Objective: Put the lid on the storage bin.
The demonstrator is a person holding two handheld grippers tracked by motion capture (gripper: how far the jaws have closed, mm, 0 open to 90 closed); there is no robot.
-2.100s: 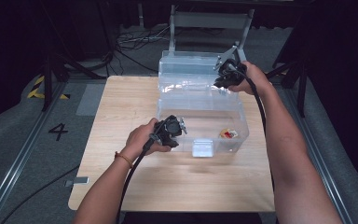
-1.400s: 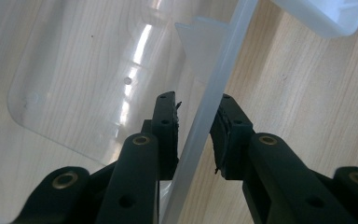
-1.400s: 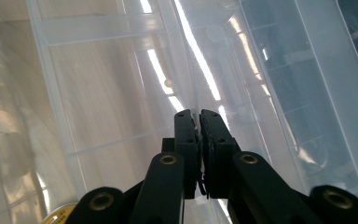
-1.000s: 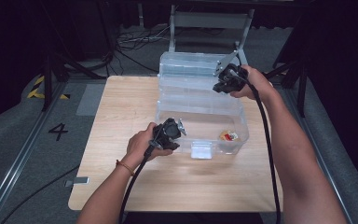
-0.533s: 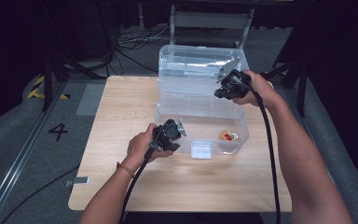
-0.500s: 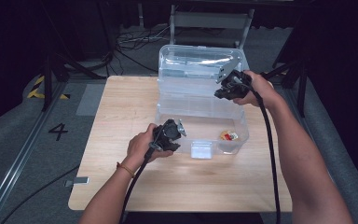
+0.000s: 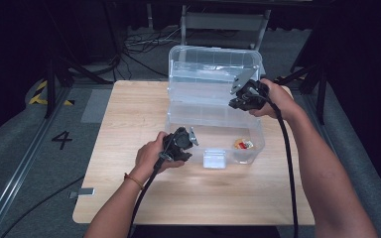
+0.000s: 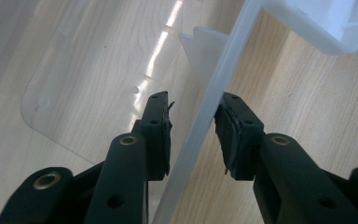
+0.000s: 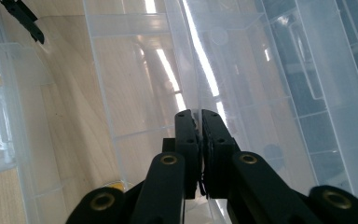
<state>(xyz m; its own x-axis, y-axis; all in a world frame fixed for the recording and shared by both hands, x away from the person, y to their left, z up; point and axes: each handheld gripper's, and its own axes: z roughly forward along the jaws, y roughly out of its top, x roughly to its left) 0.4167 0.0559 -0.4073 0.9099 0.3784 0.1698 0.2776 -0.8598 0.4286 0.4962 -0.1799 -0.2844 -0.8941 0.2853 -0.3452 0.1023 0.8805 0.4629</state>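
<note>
A clear plastic box (image 7: 178,124) stands on the wooden table (image 7: 129,119), its hinged lid (image 7: 211,64) raised at the back. My right gripper (image 7: 232,101) is at the lid's right edge. In the right gripper view its jaws (image 9: 199,112) are pressed together on the lid's thin rim (image 9: 186,56). My left gripper (image 7: 190,138) is at the box's front left corner. Its jaws (image 8: 195,100) stand astride the box rim (image 8: 223,65); the right pad touches it and the left pad stays apart. A small red and yellow item (image 7: 243,144) lies inside the box.
A white latch (image 7: 214,159) sticks out from the box's front wall. Behind the table stand a metal frame (image 7: 223,20) and loose cables (image 7: 139,44) on the floor. Bare tabletop lies left of the box and in front of it.
The lid has swung up and back to stand open. My right gripper has drifted slightly toward me along with it. The left hand has stayed at the front corner.
</note>
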